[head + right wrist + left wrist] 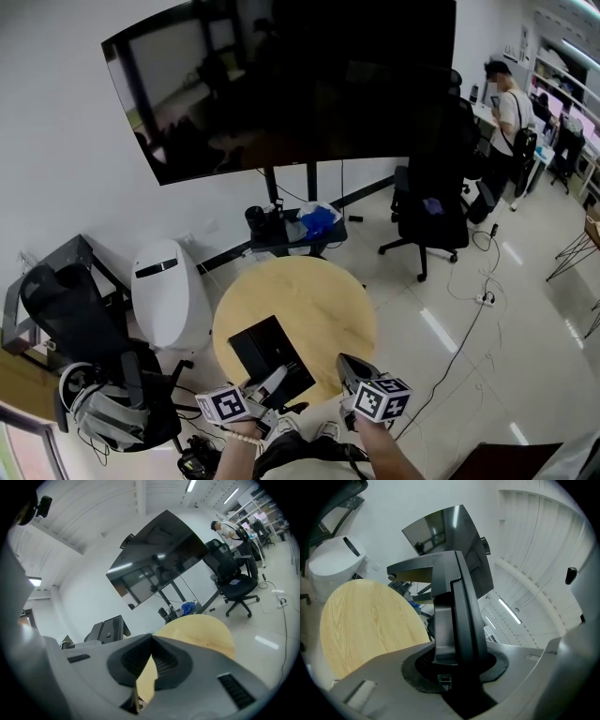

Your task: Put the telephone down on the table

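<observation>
Left gripper view shows the left gripper (452, 667) with its fingers (379, 674) clamped on a flat black plastic telephone (454, 606), which stands edge-on between them and rises past their tips. Just beyond and below those fingers lies a round light-wood worktop (365, 620); whether the telephone touches it cannot be told. The right gripper (151, 638) has its fingers (201, 677) closed tip to tip on nothing, with the same worktop ahead of them. Well beyond both pairs of fingers stands a large dark screen (281, 84) on a stand, with a black office chair (427, 211) further to their right.
</observation>
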Demonstrator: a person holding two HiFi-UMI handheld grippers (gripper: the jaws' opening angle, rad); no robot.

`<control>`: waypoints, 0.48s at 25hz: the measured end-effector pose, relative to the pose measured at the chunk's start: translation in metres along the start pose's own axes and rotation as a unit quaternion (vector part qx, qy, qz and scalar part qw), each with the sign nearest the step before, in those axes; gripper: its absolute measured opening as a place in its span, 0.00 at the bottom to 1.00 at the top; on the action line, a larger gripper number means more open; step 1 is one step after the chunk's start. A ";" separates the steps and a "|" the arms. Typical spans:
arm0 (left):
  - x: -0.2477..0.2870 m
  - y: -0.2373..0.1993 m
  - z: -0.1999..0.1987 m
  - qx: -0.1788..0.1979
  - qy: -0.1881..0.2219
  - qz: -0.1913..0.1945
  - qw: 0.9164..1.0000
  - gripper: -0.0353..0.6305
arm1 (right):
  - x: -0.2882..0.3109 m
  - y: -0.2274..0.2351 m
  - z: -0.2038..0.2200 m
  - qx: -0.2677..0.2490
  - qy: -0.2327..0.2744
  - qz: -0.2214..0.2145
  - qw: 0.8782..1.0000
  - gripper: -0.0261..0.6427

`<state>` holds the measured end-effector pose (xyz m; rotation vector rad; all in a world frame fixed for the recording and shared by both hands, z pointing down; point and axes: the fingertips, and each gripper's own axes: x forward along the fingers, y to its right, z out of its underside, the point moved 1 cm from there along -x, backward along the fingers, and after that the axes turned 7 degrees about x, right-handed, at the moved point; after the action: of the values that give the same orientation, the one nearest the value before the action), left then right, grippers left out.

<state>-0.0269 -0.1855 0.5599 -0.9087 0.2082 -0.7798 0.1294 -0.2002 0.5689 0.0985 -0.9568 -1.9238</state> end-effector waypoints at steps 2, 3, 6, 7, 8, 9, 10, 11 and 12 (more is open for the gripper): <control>0.002 -0.001 0.000 -0.003 -0.002 0.004 1.000 0.30 | 0.000 0.000 -0.001 0.000 0.003 0.003 1.000 0.04; 0.003 -0.001 -0.001 -0.002 -0.003 0.007 1.000 0.30 | 0.001 0.000 -0.002 0.000 0.004 0.004 1.000 0.04; 0.007 -0.005 -0.002 0.000 -0.009 0.014 1.000 0.30 | 0.003 0.001 -0.005 -0.002 0.008 0.008 1.000 0.04; 0.009 -0.006 -0.002 -0.001 -0.011 0.016 1.000 0.30 | 0.004 0.001 -0.007 -0.002 0.009 0.010 1.000 0.04; 0.010 -0.007 -0.003 -0.001 -0.013 0.017 1.000 0.30 | 0.005 0.001 -0.008 -0.003 0.011 0.011 1.000 0.04; 0.011 -0.008 -0.003 -0.001 -0.013 0.018 1.000 0.30 | 0.007 0.000 -0.008 -0.004 0.011 0.012 1.000 0.04; 0.011 -0.010 -0.004 0.000 -0.014 0.019 1.000 0.30 | 0.008 0.000 -0.009 -0.005 0.011 0.012 1.000 0.04; 0.011 -0.011 -0.005 0.000 -0.013 0.020 1.000 0.30 | 0.010 -0.001 -0.009 -0.007 0.011 0.012 1.000 0.04; 0.012 -0.013 -0.006 0.000 -0.013 0.020 1.000 0.30 | 0.011 -0.001 -0.009 -0.008 0.011 0.012 1.000 0.04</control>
<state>-0.0276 -0.2018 0.5680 -0.9118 0.2021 -0.7302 0.1262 -0.2139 0.5657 0.0972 -0.9242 -1.9038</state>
